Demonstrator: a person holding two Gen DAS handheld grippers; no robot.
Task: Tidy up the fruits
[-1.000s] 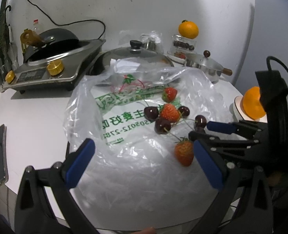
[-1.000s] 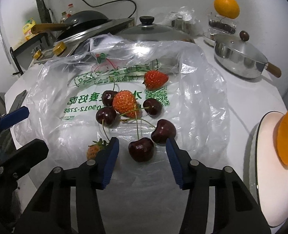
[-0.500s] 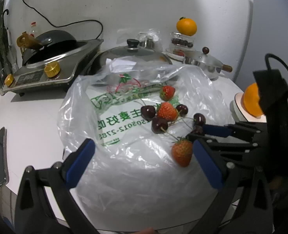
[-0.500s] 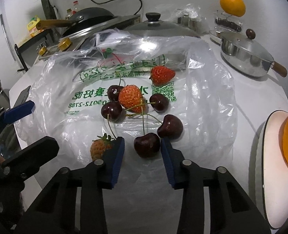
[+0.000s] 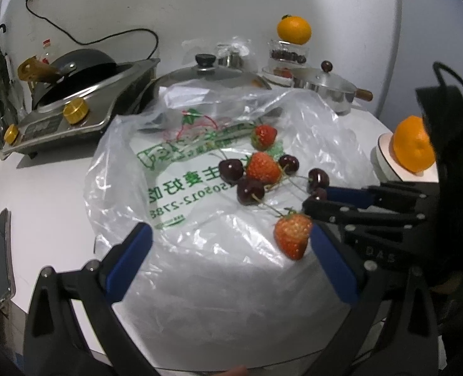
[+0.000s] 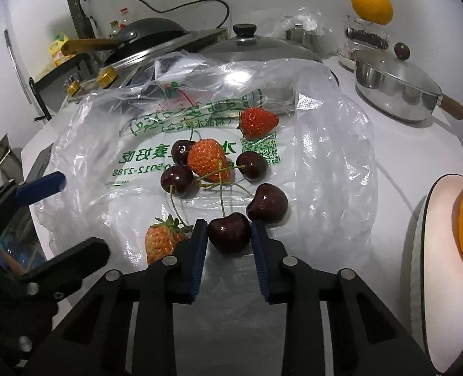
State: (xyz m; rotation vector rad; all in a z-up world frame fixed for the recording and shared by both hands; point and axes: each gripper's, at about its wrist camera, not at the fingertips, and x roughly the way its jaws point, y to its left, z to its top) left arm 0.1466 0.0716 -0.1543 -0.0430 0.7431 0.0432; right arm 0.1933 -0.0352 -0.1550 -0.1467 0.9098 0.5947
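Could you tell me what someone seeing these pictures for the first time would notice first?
Probably the cluster of dark cherries and red strawberries lying on the crumpled clear plastic bag in the middle of the white table. Nearest the camera, the right gripper has its blue pads on either side of one cherry. Next, the bright orange on the plate at the right stands out.

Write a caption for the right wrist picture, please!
Right tongs close around a dark cherry on the plastic bag.

White wall (image 5: 200, 6), white tabletop (image 5: 43, 188).
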